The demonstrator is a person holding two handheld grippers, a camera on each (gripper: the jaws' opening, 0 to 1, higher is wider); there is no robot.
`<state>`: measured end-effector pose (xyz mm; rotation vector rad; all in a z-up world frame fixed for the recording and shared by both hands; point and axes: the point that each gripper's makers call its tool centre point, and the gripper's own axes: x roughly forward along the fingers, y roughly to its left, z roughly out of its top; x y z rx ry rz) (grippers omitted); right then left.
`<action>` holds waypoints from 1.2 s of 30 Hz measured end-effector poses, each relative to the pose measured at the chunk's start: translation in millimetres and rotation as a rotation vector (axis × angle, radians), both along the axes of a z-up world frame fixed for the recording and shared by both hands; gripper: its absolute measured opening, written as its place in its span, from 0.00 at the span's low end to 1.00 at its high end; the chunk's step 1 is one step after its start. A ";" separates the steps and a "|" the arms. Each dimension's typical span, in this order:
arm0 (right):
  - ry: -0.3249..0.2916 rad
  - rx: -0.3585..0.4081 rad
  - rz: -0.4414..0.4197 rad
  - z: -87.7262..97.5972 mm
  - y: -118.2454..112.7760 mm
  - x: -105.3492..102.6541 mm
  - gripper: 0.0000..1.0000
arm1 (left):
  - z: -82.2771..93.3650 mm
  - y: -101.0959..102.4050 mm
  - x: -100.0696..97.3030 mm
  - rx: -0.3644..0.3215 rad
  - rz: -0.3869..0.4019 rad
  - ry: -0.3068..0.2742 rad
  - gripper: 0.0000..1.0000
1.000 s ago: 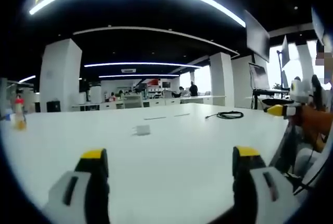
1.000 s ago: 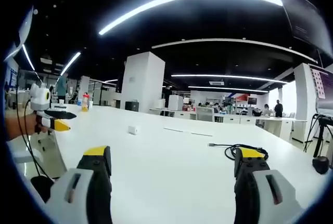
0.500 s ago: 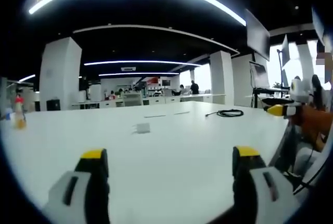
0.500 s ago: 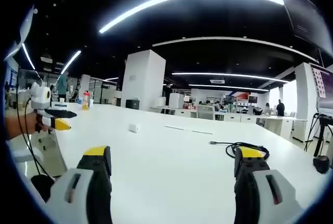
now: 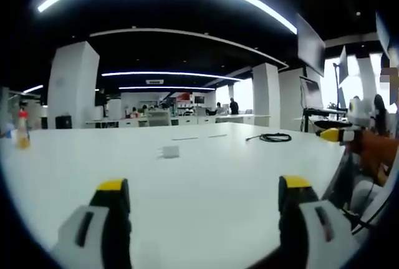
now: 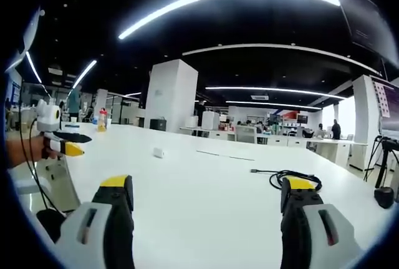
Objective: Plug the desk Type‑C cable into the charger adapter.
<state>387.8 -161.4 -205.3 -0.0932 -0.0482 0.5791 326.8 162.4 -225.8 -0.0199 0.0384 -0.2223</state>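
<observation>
While both hand-held grippers, left (image 5: pixel 198 189) and right (image 6: pixel 204 188), hover released, the cable (image 6: pixel 288 175) lies coiled on the table (image 6: pixel 199 194), well apart from the adapter (image 5: pixel 169 151); I'd pinch it just behind its plug.

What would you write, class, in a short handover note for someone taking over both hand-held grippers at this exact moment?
Left hand-held gripper: open, empty, low over the white desk.
Right hand-held gripper: open, empty, also over the desk.
Small white boxy charger adapter: lying on the desk ahead of the left gripper, untouched.
Coiled black Type-C cable: lying on the desk just beyond the right gripper's jaw, its plug end stretched out free towards the adapter.
Done: nothing yet; cable and adapter lie apart.
Left: grasp the adapter, grasp the cable near its plug, bring them together and plug in.
</observation>
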 end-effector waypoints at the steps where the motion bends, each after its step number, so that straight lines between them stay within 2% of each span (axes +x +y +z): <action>1: 0.001 0.000 0.000 -0.4 0.1 0.1 1.00 | -0.3 0.1 0.2 -0.005 0.000 -0.001 0.99; 5: 0.000 0.000 0.001 -0.7 0.5 0.3 1.00 | -0.6 -1.2 1.6 -0.022 0.000 -0.001 0.99; 17: -0.009 -0.001 0.005 -1.2 1.8 0.2 1.00 | -2.5 5.6 10.5 -0.008 0.015 0.009 0.99; 21: -0.002 -0.008 0.014 -7.4 3.2 0.6 1.00 | -4.5 6.7 15.6 0.001 0.013 0.018 0.99; 28: 0.000 -0.005 0.016 -8.8 5.1 0.8 1.00 | -5.3 8.4 28.1 0.023 0.007 0.021 0.98; 34: 0.007 -0.008 0.021 -12.8 6.4 0.1 1.00 | -2.1 11.1 41.2 0.062 -0.002 0.010 0.96; 36: 0.008 -0.008 0.019 -13.2 5.4 0.6 1.00 | -0.1 12.5 47.3 0.094 -0.008 0.007 0.96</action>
